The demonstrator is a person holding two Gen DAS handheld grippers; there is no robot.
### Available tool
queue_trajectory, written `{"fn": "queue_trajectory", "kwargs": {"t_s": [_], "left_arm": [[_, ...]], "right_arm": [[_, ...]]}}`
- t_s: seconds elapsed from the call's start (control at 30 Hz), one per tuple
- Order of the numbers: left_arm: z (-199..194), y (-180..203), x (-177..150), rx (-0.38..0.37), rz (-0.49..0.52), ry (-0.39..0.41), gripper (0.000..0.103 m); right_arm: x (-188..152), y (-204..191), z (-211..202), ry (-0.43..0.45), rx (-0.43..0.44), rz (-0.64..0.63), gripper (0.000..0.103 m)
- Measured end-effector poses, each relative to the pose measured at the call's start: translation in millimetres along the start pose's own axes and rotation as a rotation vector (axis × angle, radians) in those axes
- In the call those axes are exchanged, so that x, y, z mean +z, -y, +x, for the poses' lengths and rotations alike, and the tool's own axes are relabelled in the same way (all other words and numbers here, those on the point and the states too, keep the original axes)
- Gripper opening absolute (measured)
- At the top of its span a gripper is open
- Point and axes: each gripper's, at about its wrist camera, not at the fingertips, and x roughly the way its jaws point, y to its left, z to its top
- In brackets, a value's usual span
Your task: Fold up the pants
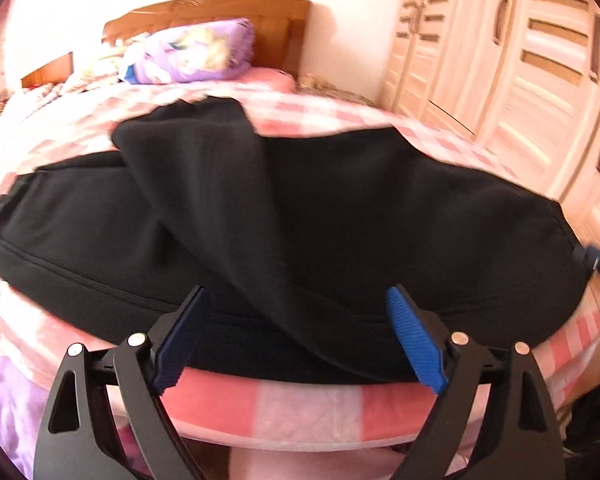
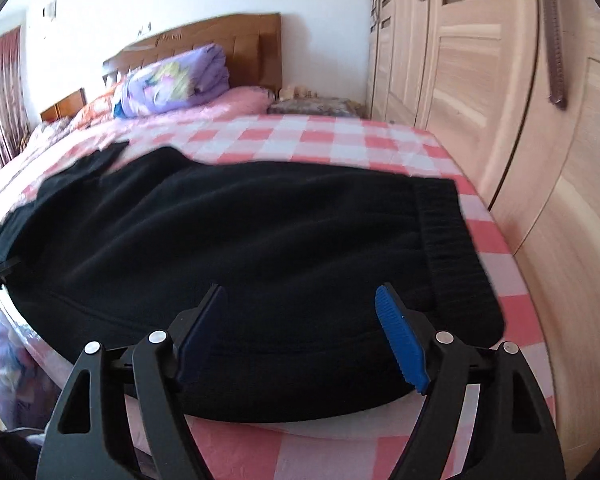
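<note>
Checked bedspread (image 2: 340,136) carries black pants (image 2: 240,248), folded lengthwise.

Black pants (image 2: 236,248) spread on checked bed (image 2: 340,140), right gripper (image 2: 300,308) open above near edge, wardrobe (image 2: 480,80) beside

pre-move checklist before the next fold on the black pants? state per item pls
1. Left gripper released, jaws apart over the near edge of the pants: ok.
2. Right gripper released, jaws apart, no cloth pinched: ok.
3. Pants fully on the checked sheet, not hanging off the bed: ok.
4. Fabric flat: not ok, a diagonal fold lies bunched across the top layer.
5. Waistband lying flat near the wardrobe side: ok.
6. Leg cuffs aligned: cannot tell, far end blurred.
</note>
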Motion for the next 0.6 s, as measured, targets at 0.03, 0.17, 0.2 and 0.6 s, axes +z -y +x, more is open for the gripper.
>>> {"fn": "queue_trajectory", "kwargs": {"t_s": [0.03, 0.17, 0.2, 0.6], "left_arm": [[-4.0, -5.6, 4.5, 0.017, -0.012, 0.015, 0.092], [-11.1, -19.8, 44.1, 0.095, 0.000, 0.051, 0.099], [-5.6, -17.3, 61.1, 0.136, 0.035, 0.043, 0.100], [198.7, -11.6, 188.2, 0.247, 0.211, -0.466, 0.060]], "right_arm": [[-4.5, -2.8, 11.8, -0.039, -0.006, -0.011, 0.075], [-11.0, 0.7, 16.6, -0.012, 0.004, 0.012, 0.078], [-10.2, 1.8, 16.6, -0.018, 0.009, 0.012, 0.078], [-13.3, 3.0, 11.3, -0.016, 0.022, 0.014, 0.079]]}}
